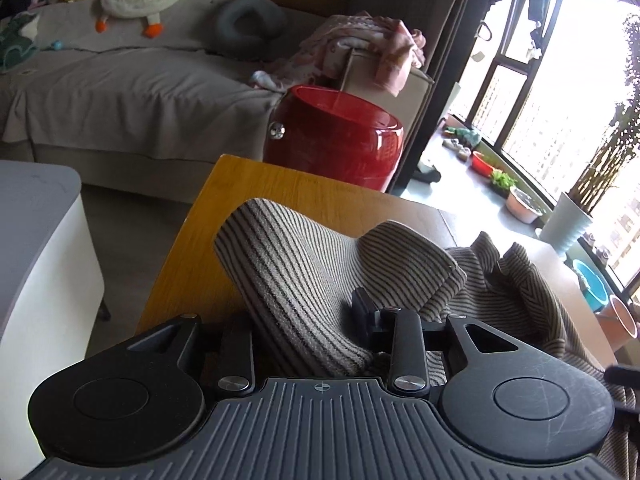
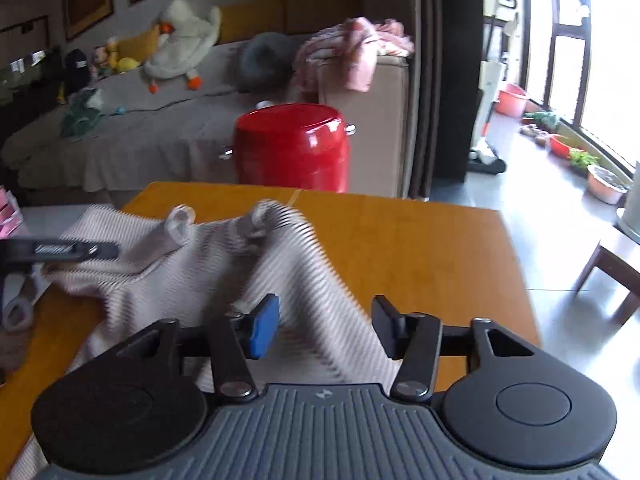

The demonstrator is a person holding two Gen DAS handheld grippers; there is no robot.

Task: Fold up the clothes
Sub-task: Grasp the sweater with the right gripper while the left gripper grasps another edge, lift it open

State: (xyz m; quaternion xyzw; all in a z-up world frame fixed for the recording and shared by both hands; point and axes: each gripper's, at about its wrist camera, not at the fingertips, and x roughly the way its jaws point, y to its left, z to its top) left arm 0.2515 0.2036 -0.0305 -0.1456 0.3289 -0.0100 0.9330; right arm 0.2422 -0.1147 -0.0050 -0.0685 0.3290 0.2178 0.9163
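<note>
the striped garment (image 2: 208, 256) lies rumpled on the desk (image 2: 420, 248), spread from its left edge toward the middle, with a fold of it running up between the parted fingers of the right hand-held gripper (image 2: 324, 320). the left hand-held gripper (image 1: 300, 320) sits at the desk's left side with a raised hump of the cloth between its fingers (whether they press it cannot be told). behind the desk stands a drum-shaped stool (image 2: 290, 148), behind that a sofa (image 2: 168, 128) carrying a plush goose (image 2: 184, 40), and the window (image 1: 540, 112) is off to the right.

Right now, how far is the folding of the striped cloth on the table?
Done: little. The striped cloth lies bunched and raised on the wooden table, with no flat fold visible. In hand: cloth sits between the fingers of both the left claw and the right claw; the right stands open. Left: flattening it, folding it and squaring the edges.
</note>
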